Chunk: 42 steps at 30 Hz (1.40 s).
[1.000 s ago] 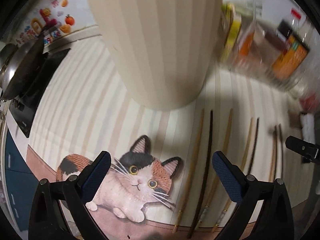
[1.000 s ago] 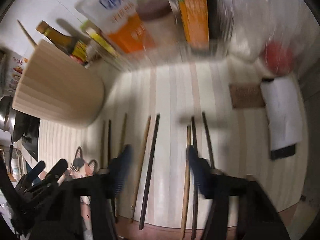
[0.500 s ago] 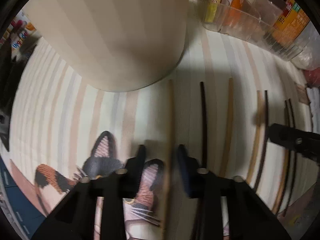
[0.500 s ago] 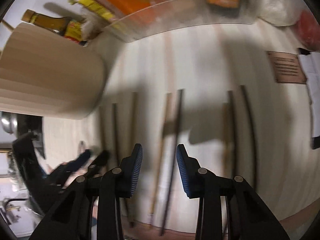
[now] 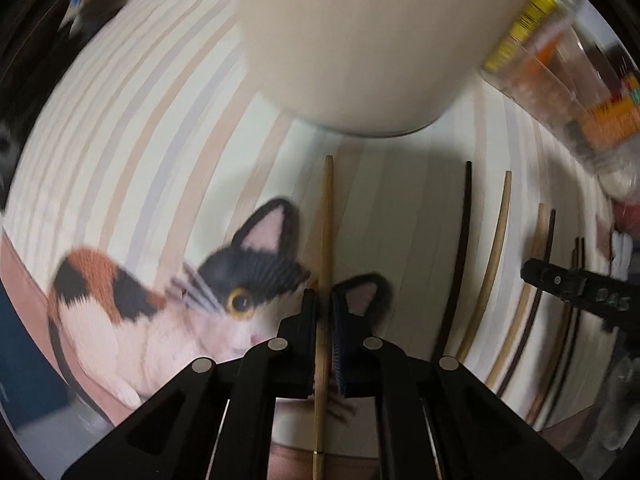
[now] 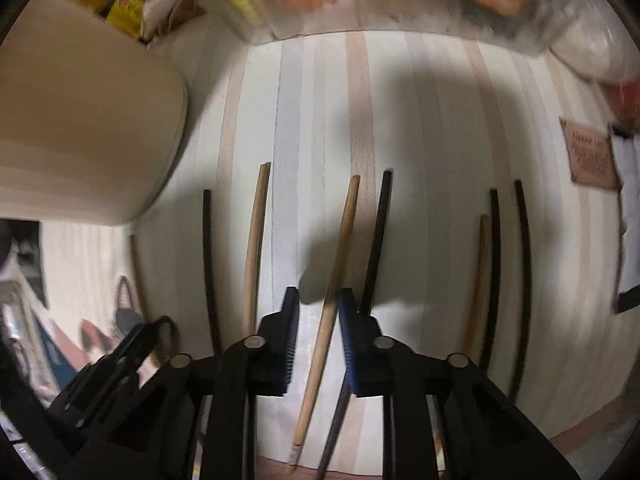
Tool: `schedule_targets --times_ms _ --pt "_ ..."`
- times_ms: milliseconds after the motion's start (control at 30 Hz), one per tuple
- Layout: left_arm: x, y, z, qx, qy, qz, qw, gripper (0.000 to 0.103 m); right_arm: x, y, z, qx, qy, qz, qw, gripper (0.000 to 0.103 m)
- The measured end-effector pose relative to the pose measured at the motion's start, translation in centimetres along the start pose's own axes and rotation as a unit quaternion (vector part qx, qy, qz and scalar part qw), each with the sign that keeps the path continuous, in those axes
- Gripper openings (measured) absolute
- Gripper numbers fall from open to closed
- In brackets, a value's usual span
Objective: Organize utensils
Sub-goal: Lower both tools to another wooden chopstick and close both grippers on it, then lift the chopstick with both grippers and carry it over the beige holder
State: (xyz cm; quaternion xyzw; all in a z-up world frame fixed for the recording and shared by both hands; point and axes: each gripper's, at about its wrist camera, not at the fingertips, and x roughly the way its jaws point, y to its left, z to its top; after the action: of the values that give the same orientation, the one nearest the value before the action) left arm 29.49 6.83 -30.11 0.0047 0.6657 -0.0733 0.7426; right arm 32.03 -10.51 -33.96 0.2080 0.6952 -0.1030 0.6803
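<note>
Right wrist view — clear bin (image 6: 400, 20) holds orange and yellow packets.

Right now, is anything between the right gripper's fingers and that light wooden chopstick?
Nothing visible. The light wooden chopstick already lies between the closing right gripper fingers; a dark chopstick lies just beside the right-hand finger, close enough to get nudged.

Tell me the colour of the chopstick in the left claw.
Light tan wood chopstick, clearest in the left wrist view.

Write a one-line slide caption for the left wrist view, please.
Left hand-held gripper shut on a light wooden chopstick over the cat-print mat.
</note>
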Motion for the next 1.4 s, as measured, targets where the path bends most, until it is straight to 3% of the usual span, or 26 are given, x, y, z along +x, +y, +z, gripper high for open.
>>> schedule_targets --times_ms 167,367,500,900,1133,1400 --pt "-0.1 1.7 -1.2 -0.023 0.026 -0.039 0.9986 0.005 0.4 2.8 -0.6 -0.089 0.003 -0.025 0.996 0.008" --pt "-0.1 1.1 -2.4 0.004 0.036 -0.040 0.9986 0.007 0.7 3.5 -2.6 -0.158 0.045 -0.009 0.986 0.007" --pt "0.1 0.0 -1.8 0.030 0.032 -0.021 0.9988 0.009 1.0 2.8 -2.8 -0.146 0.056 -0.001 0.988 0.007" --pt "1.5 -4.4 0.4 0.042 0.025 0.014 0.9987 0.009 1.1 -0.2 0.1 -0.114 0.064 -0.008 0.991 0.008" --pt "1.1 -4.2 0.2 0.047 0.019 0.022 0.9985 0.009 1.2 1.4 -1.3 -0.107 0.071 -0.015 0.992 0.008" --pt "0.0 -4.3 -0.8 0.053 -0.007 0.037 0.9979 0.004 0.4 0.9 -2.1 -0.100 0.035 -0.012 0.994 0.006"
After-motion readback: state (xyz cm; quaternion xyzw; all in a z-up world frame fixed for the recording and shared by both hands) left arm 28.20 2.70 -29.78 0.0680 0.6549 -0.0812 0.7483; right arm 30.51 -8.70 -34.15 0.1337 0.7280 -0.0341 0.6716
